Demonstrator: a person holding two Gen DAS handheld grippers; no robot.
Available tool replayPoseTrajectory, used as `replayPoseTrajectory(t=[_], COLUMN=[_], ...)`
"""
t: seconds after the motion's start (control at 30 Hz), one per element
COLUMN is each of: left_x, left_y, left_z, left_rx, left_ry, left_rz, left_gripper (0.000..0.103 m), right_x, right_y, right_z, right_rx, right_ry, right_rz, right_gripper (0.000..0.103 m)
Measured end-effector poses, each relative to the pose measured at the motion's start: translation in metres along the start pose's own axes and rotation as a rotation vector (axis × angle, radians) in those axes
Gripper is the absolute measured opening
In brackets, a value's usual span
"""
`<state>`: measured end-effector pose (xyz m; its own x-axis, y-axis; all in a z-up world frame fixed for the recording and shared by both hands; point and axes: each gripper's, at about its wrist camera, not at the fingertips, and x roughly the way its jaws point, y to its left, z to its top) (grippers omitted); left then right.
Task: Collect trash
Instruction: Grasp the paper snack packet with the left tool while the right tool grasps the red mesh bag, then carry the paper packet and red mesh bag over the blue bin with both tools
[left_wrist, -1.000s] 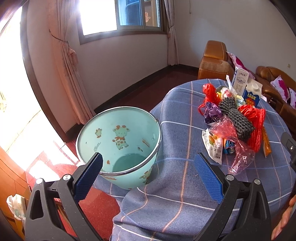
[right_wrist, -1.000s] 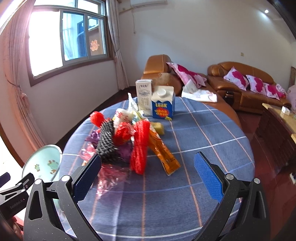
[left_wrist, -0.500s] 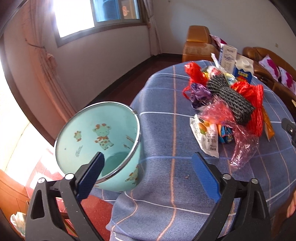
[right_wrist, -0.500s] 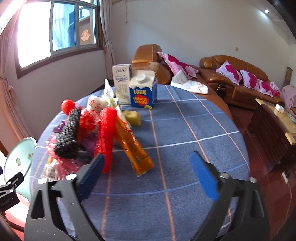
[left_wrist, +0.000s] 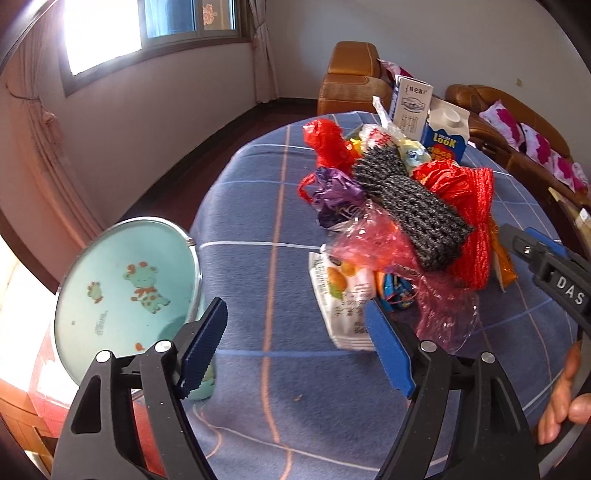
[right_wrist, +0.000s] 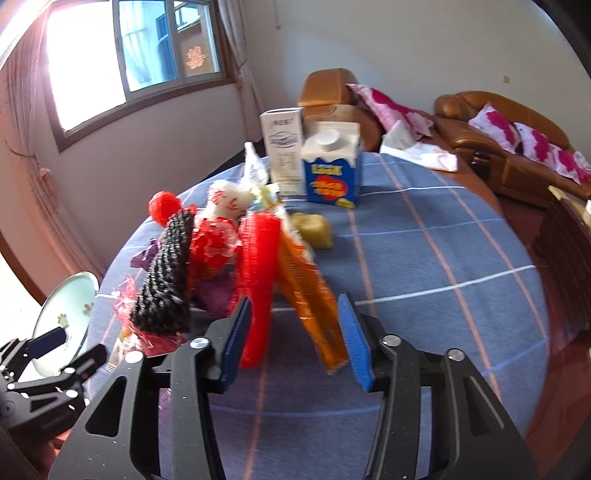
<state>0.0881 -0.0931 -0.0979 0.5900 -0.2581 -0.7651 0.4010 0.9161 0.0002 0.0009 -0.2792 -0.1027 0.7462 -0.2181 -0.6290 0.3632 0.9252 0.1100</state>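
A pile of trash lies on the blue checked tablecloth (left_wrist: 258, 266): a white snack packet (left_wrist: 343, 299), pink plastic (left_wrist: 373, 240), a black net sleeve (left_wrist: 410, 206), a red net (right_wrist: 256, 258) and an orange wrapper (right_wrist: 306, 291). My left gripper (left_wrist: 295, 347) hovers over bare cloth just left of the white packet. Its jaws are closing with nothing between them. My right gripper (right_wrist: 295, 339) is closing too, with the lower ends of the red net and the orange wrapper between its pads, which are not pressing on them. A mint bucket (left_wrist: 125, 295) with cartoon prints stands at the table's left edge.
Two cartons (right_wrist: 332, 166) and a yellow lump (right_wrist: 312, 229) stand behind the pile. White cloth (right_wrist: 417, 151) lies at the table's far edge. Brown sofas with pink cushions (right_wrist: 517, 136) line the wall. A person's hand (left_wrist: 565, 398) holds the right gripper.
Both grippers moved down and closer to the pile, and their jaws narrowed, the right more. In the left wrist view the bucket slid left, and the red net and orange wrapper came between the right pads.
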Motion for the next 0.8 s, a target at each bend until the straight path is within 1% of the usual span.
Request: replayPoseTrajectory(t=[0.07,0.1,0.17,0.2,0.23,0.27,0.3,0.33,0.4,0.43,0.47,0.57,0.63,0.7,0.8], left_x=[0.008,0.011,0.019,0.023,0.028,0.028,0.028,0.029,0.029,0.029,0.027,0.018,0.01,0.001,-0.002], left_y=[-0.004,-0.006,-0.01,-0.011,-0.01,-0.01,-0.011,-0.013,-0.013,-0.013,-0.013,-0.008,-0.005,0.0,0.005], left_z=[0.002,0.002,0.002,0.002,0.002,0.002,0.002,0.003,0.003,0.003,0.003,0.004,0.004,0.004,0.001], left_rx=[-0.008,-0.005,0.008,0.007,-0.008,-0.017,-0.011,0.001,-0.007,-0.008,-0.007,-0.018,-0.019,-0.023,-0.039], left_ry=[0.02,0.023,0.039,0.054,0.072,0.068,0.061,0.059,0.057,0.055,0.049,0.03,0.013,-0.005,0.003], left_rz=[-0.034,-0.037,-0.036,-0.046,-0.075,-0.085,-0.085,-0.095,-0.119,-0.121,-0.123,-0.134,-0.13,-0.125,-0.127], left_gripper=[0.074,0.073,0.064,0.056,0.051,0.051,0.046,0.037,0.03,0.028,0.026,0.014,0.001,0.001,0.003], right_x=[0.007,0.011,0.02,0.024,0.029,0.033,0.035,0.037,0.038,0.037,0.035,0.023,0.013,0.0,-0.017], right_y=[0.005,0.006,0.008,0.009,0.009,0.009,0.008,0.008,0.009,0.01,0.011,0.012,0.012,0.012,0.014], right_z=[0.002,0.002,0.003,0.004,0.004,0.004,0.004,0.003,0.003,0.003,0.003,0.005,0.007,0.009,0.01], right_rx=[-0.003,-0.004,-0.002,0.001,0.003,0.01,0.014,0.02,0.014,0.009,0.006,0.002,-0.002,-0.003,-0.006], right_ry=[0.015,0.022,0.04,0.051,0.064,0.077,0.083,0.09,0.092,0.089,0.085,0.053,0.026,-0.007,-0.049], right_rz=[0.016,0.021,0.033,0.039,0.042,0.05,0.057,0.065,0.074,0.074,0.075,0.071,0.068,0.065,0.065], right_gripper=[0.046,0.046,0.045,0.04,0.035,0.032,0.028,0.022,0.016,0.014,0.013,0.012,0.012,0.012,0.012])
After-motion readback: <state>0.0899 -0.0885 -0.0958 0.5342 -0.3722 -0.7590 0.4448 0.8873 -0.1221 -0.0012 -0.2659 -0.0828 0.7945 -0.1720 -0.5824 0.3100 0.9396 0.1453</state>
